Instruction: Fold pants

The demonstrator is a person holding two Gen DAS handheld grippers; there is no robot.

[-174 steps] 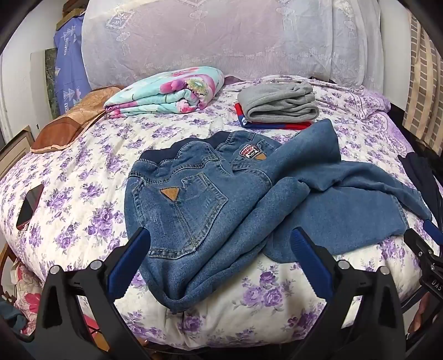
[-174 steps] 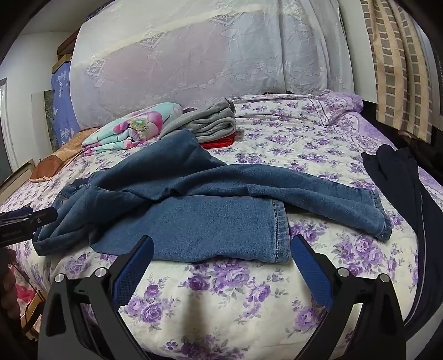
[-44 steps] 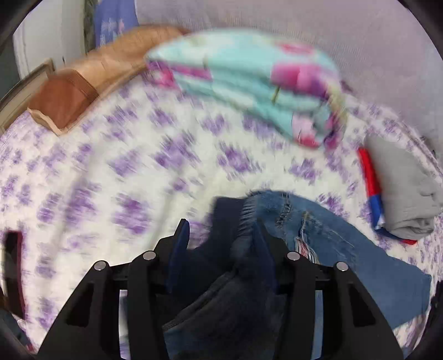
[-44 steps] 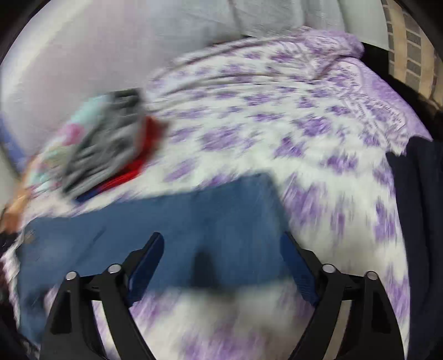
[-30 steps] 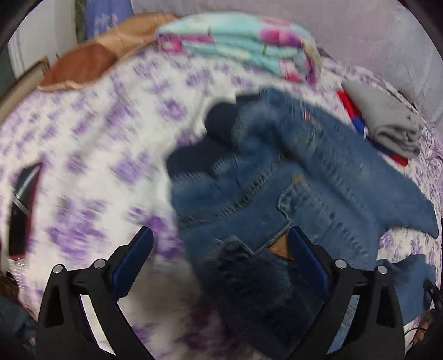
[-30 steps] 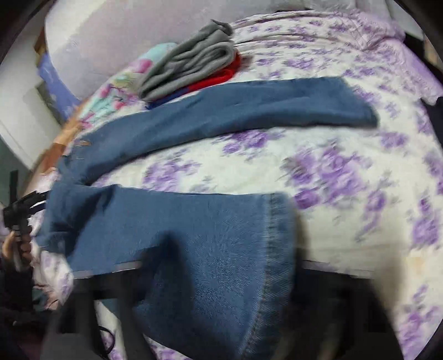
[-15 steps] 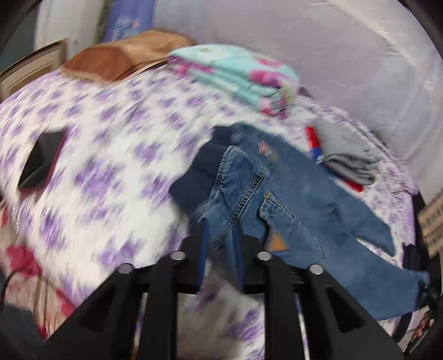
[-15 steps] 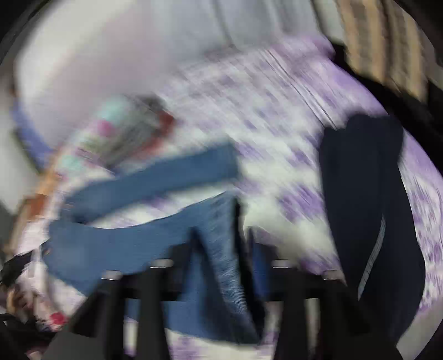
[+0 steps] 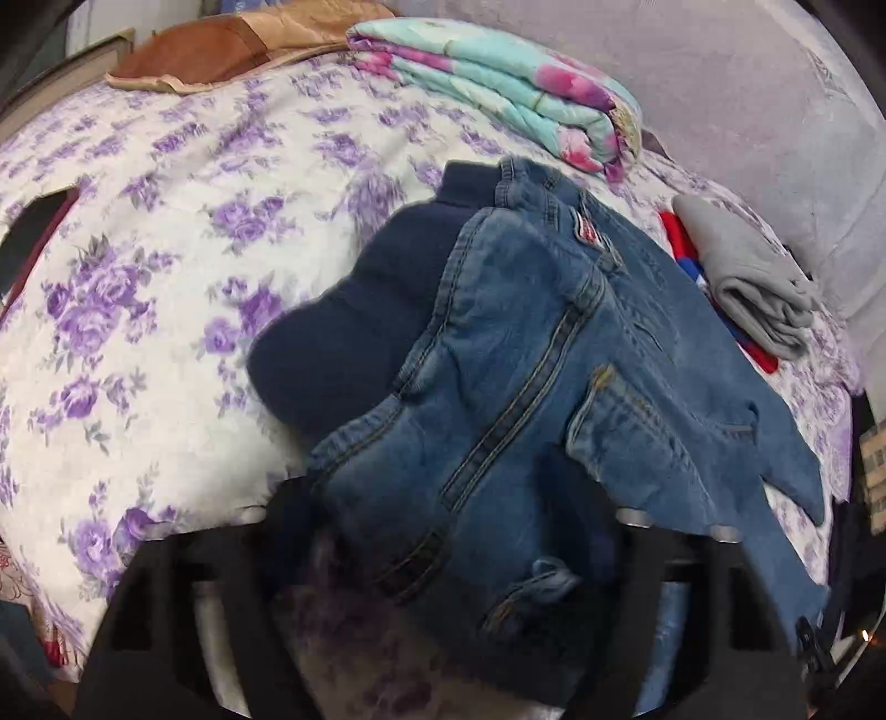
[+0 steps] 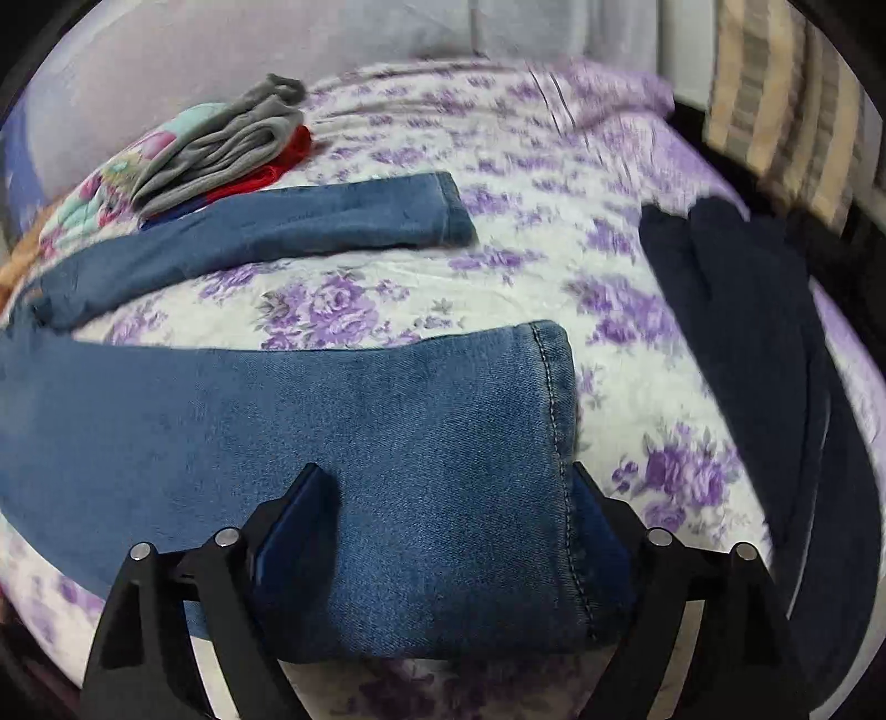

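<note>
Blue jeans (image 9: 554, 332) with a dark navy waistband (image 9: 360, 310) lie spread on the flowered bed sheet (image 9: 166, 249). My left gripper (image 9: 448, 531) is blurred at the waist. Its jaws are opening, and bunched denim lies between and over the fingers, hiding the pads. In the right wrist view the near pant leg (image 10: 332, 421) lies flat with its hem between the fingers of my right gripper (image 10: 448, 498). Those jaws are opening wide, and the pads stand clear of the cloth. The far leg (image 10: 310, 221) stretches straight behind it.
A folded floral blanket (image 9: 498, 94) and a grey folded garment (image 9: 742, 277) on red and blue cloth lie at the back. A brown cushion (image 9: 221, 50) sits far left, a dark flat object (image 9: 33, 232) at the left edge. Dark navy pants (image 10: 747, 332) lie right, near a striped curtain (image 10: 786, 111).
Half a second ago both grippers were narrow on denim; now both sets of jaws stand apart. The near leg has dropped flat onto the bed. The left view has moved closer to the waist.
</note>
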